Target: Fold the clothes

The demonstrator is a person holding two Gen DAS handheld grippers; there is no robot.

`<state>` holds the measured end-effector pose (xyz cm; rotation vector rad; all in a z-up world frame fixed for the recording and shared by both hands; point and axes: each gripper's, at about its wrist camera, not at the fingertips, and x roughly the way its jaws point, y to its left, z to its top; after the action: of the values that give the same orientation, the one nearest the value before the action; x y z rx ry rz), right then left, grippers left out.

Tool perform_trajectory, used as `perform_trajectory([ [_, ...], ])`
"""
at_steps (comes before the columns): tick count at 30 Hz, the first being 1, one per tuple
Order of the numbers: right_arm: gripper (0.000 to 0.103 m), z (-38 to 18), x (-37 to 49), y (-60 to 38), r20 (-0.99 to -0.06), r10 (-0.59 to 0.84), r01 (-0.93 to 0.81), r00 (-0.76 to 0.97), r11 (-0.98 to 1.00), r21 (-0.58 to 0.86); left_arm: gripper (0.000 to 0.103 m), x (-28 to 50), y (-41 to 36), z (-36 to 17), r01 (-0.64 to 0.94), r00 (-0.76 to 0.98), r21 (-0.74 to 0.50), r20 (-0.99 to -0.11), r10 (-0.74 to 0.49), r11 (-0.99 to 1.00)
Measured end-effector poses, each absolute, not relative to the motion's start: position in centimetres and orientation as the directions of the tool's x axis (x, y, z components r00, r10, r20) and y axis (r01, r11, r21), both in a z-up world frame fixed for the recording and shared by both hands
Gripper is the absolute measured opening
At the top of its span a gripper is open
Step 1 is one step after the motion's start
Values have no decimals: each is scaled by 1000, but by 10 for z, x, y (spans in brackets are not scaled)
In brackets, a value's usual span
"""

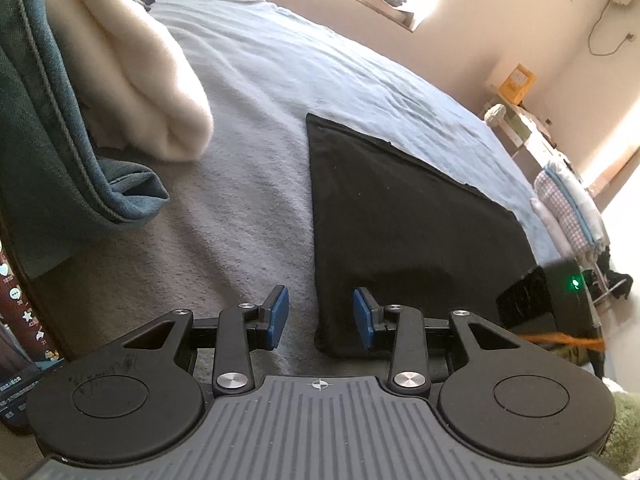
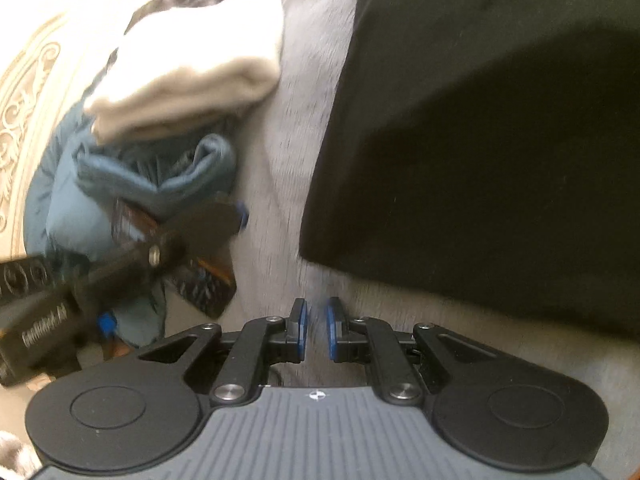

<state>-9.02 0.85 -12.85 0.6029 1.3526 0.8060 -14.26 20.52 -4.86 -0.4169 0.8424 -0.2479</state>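
Left gripper (image 1: 321, 318) partly open, blue pads (image 1: 278, 316) well apart, nothing between them, hanging over the grey bed (image 1: 240, 208). Black cloth (image 1: 400, 220) lying flat on the bed just ahead and a bit to the right of this gripper, its near corner right by the right-hand pad, not pinched. Up ahead and to the left, a cream cloth (image 1: 152, 80) folded soft and thick, resting on a teal cloth (image 1: 52, 152) that sags over to the far left. Far off to the right, past the black cloth, a stack of folded laundry (image 1: 568, 208) by the wall. Right gripper (image 2: 317, 328) nearly closed, only a thin gap between its blue pads (image 2: 303, 328), nothing held, grey bed (image 2: 280, 200) showing through the gap. Same black cloth (image 2: 480, 140) ahead and to the right of this gripper, big and dark, its near edge close to the fingertips but not touching. To the left of the right gripper, the left gripper (image 2: 240, 216) seen from the side, blurred, reaching over the bed. Beyond that, the cream cloth (image 2: 192, 64) on top of the teal cloth (image 2: 132, 184), both ahead and to the left. Right wrist picture smeared and blurry.
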Motion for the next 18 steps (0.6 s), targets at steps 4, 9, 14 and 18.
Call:
perform_trajectory([
  [4,11,-108,-94,-23,-631,771,-141,86,637,758,35,-140,199,-46,83,652,-454,-649,-393,887],
  [9,11,-75,-90,-109,-645,712,-15,279,675,738,35,-134,174,-48,158,634,-467,-627,-452,870],
  [14,11,-57,-88,-205,-703,560,186,439,709,681,35,-129,138,-61,227,576,-459,-647,-499,859],
  [18,11,-56,-91,-275,-734,446,385,513,645,660,35,-125,120,-73,246,540,-454,-670,-510,856],
])
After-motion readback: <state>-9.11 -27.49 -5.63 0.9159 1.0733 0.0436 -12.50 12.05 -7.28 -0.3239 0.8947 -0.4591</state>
